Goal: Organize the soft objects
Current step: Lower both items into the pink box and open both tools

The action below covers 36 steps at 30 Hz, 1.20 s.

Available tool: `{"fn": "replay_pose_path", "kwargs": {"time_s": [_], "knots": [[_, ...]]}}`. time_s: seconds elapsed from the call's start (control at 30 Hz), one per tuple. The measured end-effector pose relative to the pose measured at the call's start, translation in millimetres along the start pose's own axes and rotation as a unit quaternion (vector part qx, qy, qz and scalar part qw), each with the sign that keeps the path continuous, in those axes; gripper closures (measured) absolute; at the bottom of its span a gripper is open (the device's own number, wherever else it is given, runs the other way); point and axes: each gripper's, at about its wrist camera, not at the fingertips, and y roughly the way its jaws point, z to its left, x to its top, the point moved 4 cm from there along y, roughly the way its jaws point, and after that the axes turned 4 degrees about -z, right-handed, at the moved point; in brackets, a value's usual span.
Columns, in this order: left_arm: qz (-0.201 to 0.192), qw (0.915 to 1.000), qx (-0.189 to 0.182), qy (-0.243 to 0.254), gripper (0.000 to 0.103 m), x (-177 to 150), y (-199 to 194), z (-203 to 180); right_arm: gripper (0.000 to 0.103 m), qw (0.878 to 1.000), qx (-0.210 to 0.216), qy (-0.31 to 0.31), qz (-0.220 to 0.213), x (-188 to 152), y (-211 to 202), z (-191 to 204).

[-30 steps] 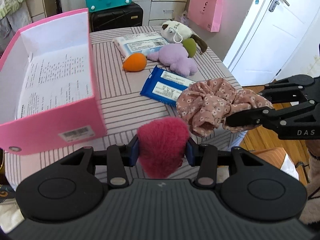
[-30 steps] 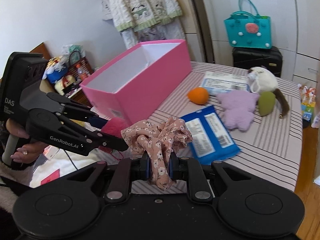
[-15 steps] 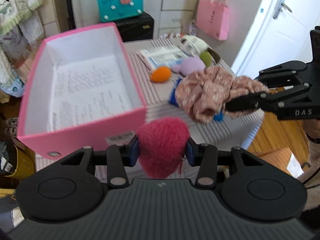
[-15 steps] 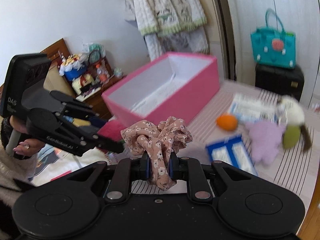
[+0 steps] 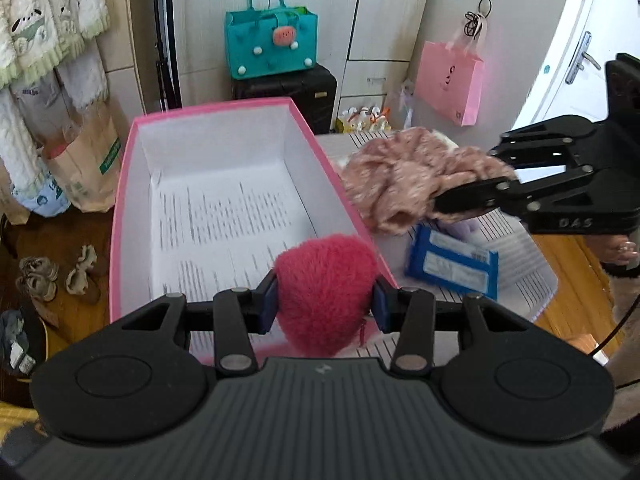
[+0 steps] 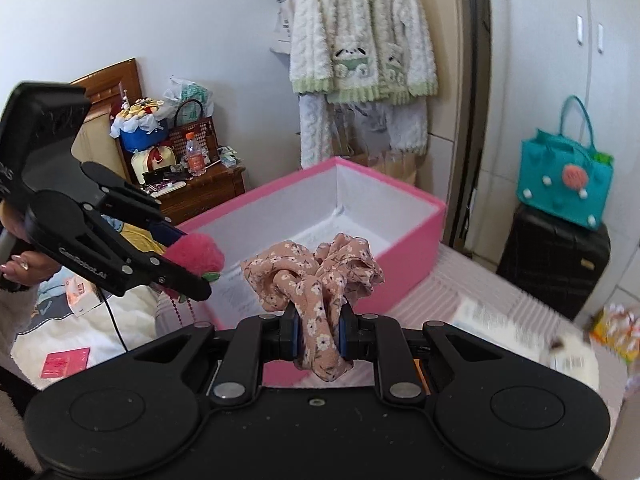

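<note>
Pink open box [image 5: 124, 216] sits on the striped tabletop [image 5: 520, 248]. Left tongs [image 5: 324, 306] clench a fuzzy red pom-pom [image 5: 324, 284] above its near end; right tongs [image 6: 318, 336] grip a floral scrunchie [image 6: 316, 276] beside its rim.

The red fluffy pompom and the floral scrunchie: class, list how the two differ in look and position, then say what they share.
Look: the red fluffy pompom is plain, furry and rounded; the floral scrunchie is thin pink fabric, flower-printed and ruffled.
Holder: the left gripper clamps the pompom; the right gripper clamps the scrunchie.
Position: the pompom hangs over the pink box; the scrunchie hangs beside its wall.
Shared: both are soft and held in the air.
</note>
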Motion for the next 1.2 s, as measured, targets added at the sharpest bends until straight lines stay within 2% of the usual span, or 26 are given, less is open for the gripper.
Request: {"fn": "replay_pose_path", "kwargs": {"time_s": [0.1, 0.3, 0.43, 0.5, 0.67, 0.8, 1.03, 1.1, 1.17, 1.2], "knots": [[0.001, 0.9999, 0.017, 0.003, 0.058, 14, 14, 11, 0.082, 1.0, 0.006, -0.013, -0.003, 15, 19, -3], [0.012, 0.9986, 0.042, -0.028, 0.058, 46, 56, 51, 0.083, 0.998, -0.01, -0.061, 0.006, 39, 70, -8], [0.016, 0.9963, 0.061, -0.058, 0.058, 62, 92, 84, 0.082, 0.995, -0.007, -0.095, 0.037, 55, 112, -15], [0.03, 0.9943, 0.073, -0.072, 0.058, 66, 112, 96, 0.082, 0.993, -0.003, -0.108, 0.056, 58, 133, -21], [0.062, 0.9887, 0.086, -0.106, 0.058, 74, 153, 122, 0.083, 0.988, -0.027, -0.115, 0.104, 55, 186, -38], [0.074, 0.9861, 0.083, -0.123, 0.058, 76, 168, 129, 0.083, 0.975, -0.04, -0.172, 0.135, 51, 208, -34], [0.091, 0.9834, 0.08, -0.135, 0.058, 74, 180, 129, 0.082, 0.955, -0.013, -0.232, 0.186, 52, 225, -19], [0.096, 0.9818, 0.081, -0.143, 0.058, 73, 183, 131, 0.071, 0.949, -0.013, -0.246, 0.199, 50, 229, -18], [0.1, 0.981, 0.079, -0.146, 0.059, 72, 184, 132, 0.069, 0.944, -0.026, -0.259, 0.2, 50, 233, -19], [0.101, 0.981, 0.079, -0.146, 0.059, 73, 184, 132, 0.063, 0.943, -0.032, -0.266, 0.199, 50, 233, -19]]}}
